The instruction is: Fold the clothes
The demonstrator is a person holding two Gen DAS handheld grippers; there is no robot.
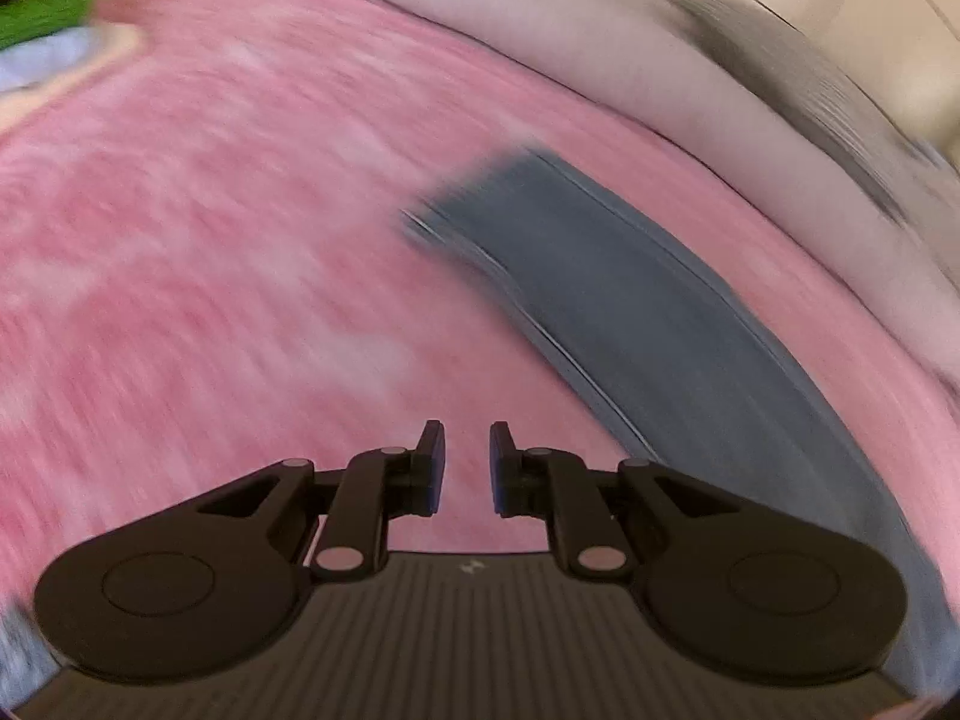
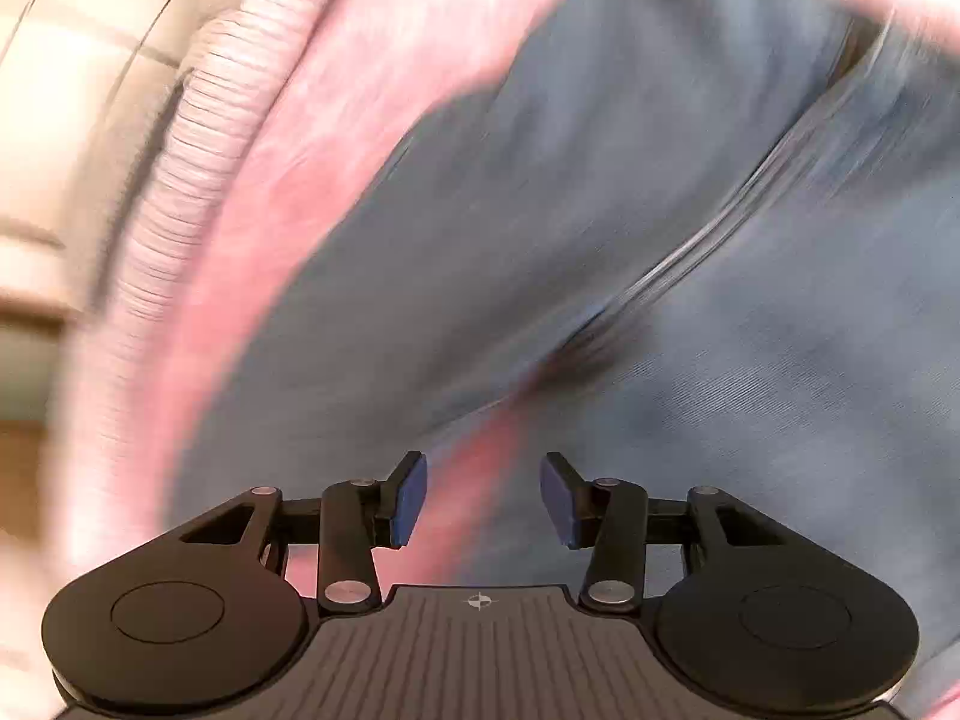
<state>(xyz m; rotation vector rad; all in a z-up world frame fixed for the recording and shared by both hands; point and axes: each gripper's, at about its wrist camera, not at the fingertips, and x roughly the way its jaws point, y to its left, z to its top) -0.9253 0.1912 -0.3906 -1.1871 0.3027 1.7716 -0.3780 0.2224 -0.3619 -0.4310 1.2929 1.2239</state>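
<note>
My right claw (image 2: 483, 498) is hanging parted and empty directly over the grey-blue trousers (image 2: 630, 210); left claw (image 1: 467, 468), narrowly parted, empty, is seeing them running up-right on the pink bed (image 1: 210, 240).

This looks like a bedroom in a home. A bed (image 1: 180, 240) fills both views, spread with a pink mottled cover, its pale ribbed mattress edge (image 2: 198, 138) showing along the side, and beyond that lies a floor of large cream tiles (image 2: 72, 60). Grey-blue clothing (image 2: 660, 240) lies on the cover.
</note>
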